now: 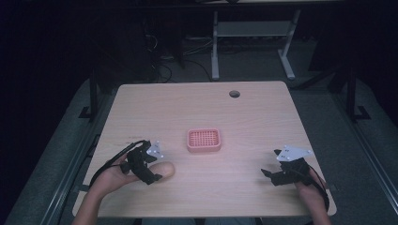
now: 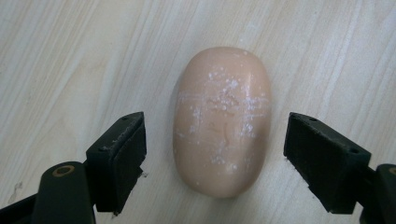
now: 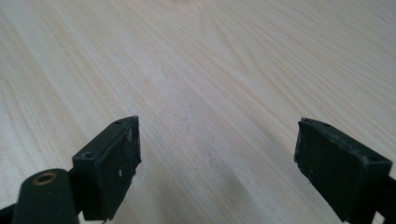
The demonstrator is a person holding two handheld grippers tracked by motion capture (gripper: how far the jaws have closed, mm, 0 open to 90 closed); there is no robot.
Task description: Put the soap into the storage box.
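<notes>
Left gripper (image 2: 212,154) jaws spread, straddling soap bar (image 2: 222,119) | likely slippery, firm; pinch long sides | right gripper (image 3: 215,158) gaping, empty

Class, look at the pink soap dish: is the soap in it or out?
Out. The soap lies on the table between the open left gripper; the dish sits apart.
</notes>
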